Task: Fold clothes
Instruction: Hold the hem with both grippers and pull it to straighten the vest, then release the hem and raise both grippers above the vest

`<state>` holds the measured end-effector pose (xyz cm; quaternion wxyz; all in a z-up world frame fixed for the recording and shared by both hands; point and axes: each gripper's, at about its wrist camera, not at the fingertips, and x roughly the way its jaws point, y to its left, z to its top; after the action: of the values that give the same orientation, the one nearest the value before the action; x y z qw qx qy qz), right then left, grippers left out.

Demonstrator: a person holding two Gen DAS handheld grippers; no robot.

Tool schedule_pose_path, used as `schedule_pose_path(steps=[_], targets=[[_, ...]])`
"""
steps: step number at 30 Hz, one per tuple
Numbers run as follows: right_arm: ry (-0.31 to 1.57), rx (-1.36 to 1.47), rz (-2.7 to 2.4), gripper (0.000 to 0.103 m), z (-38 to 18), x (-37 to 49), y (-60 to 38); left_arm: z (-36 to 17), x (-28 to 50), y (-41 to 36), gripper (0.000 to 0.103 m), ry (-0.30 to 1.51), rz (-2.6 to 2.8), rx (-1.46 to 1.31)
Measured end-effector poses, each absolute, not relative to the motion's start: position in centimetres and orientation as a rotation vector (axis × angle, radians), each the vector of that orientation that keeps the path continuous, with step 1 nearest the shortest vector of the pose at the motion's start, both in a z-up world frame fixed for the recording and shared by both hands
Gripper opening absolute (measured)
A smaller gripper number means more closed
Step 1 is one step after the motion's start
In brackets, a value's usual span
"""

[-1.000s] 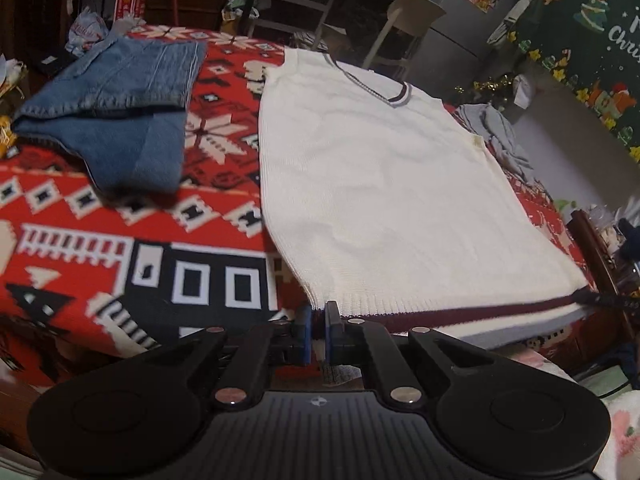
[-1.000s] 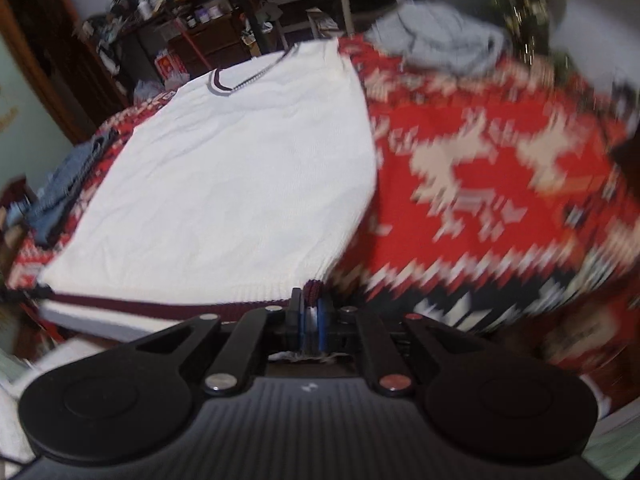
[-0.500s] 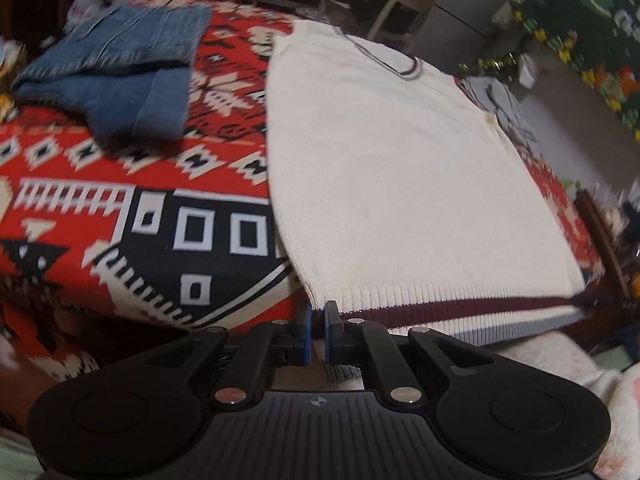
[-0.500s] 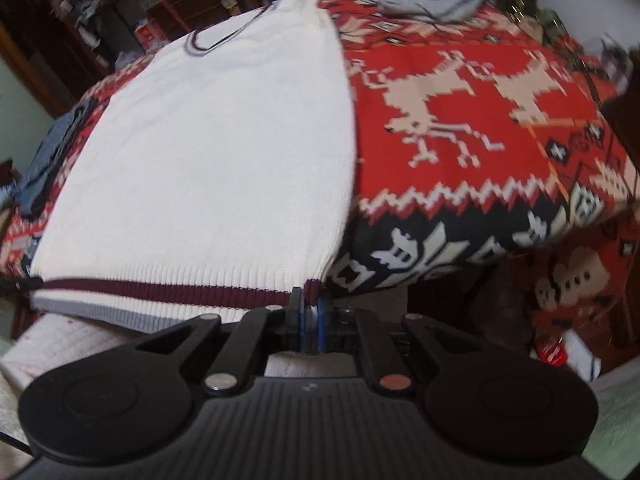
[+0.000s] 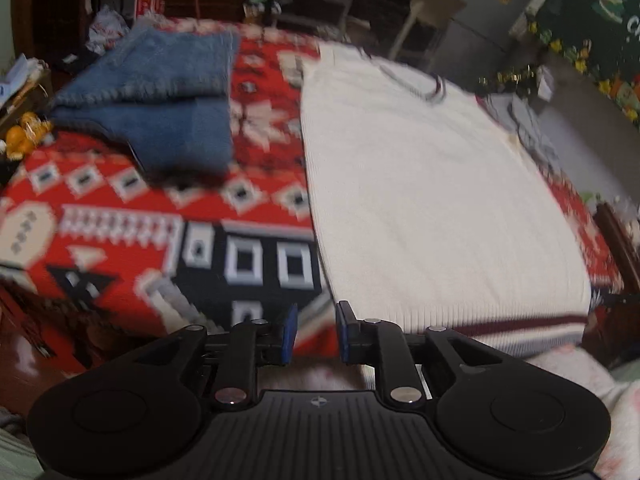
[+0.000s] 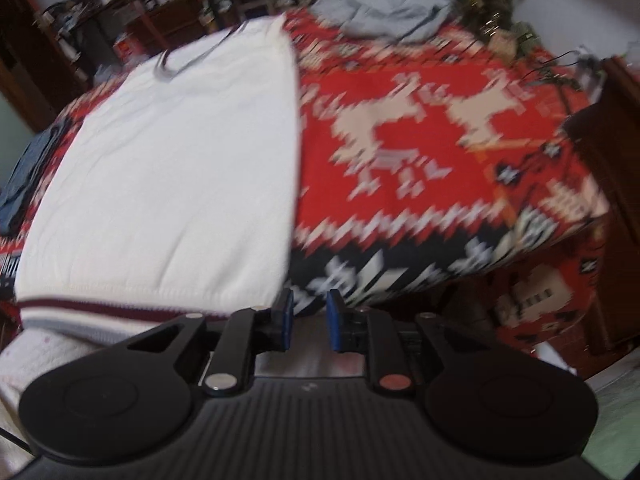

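A white knit vest (image 5: 424,184) with a dark red hem stripe lies flat on the red patterned blanket (image 5: 120,216). It also fills the left half of the right wrist view, as the vest (image 6: 176,168). My left gripper (image 5: 316,330) sits at the hem's left corner with its jaws opening and nothing between the blue pads. My right gripper (image 6: 309,322) is at the hem's right corner, jaws opening too, with the gap bare. The hem hangs over the table's near edge.
Folded blue jeans (image 5: 160,112) lie on the blanket left of the vest. A grey garment (image 6: 380,12) is heaped at the far right corner. Shelves, a chair (image 5: 428,12) and clutter stand behind the table. A wooden cabinet (image 6: 616,160) is at the right.
Both grippers have let go of the vest's hem corners and their jaws now stand apart. The hem has dropped onto the table's front edge.
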<state>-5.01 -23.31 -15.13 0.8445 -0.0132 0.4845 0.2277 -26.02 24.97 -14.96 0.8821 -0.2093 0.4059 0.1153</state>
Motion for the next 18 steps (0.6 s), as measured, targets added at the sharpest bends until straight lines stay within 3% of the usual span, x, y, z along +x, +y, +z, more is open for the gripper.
schedule_pose_path(steps=[4,8,16,18], targets=[[0.93,-0.034,0.51,0.021,-12.9,-3.0,-22.0,-11.7,-23.0,25.9,0.012,0.755,0.206,-0.404],[0.834,-0.115,0.606,0.021,-11.7,-0.5,-16.9,-9.8,-17.1,25.4,0.012,0.696,0.132,-0.347],[0.794,-0.274,0.727,0.016,-13.9,5.1,-5.4,-14.3,-3.0,21.3,0.012,0.775,-0.004,-0.2],[0.818,-0.28,0.737,0.01,-15.0,6.7,-3.7,-15.3,-1.3,20.8,0.012,0.794,-0.024,-0.143]])
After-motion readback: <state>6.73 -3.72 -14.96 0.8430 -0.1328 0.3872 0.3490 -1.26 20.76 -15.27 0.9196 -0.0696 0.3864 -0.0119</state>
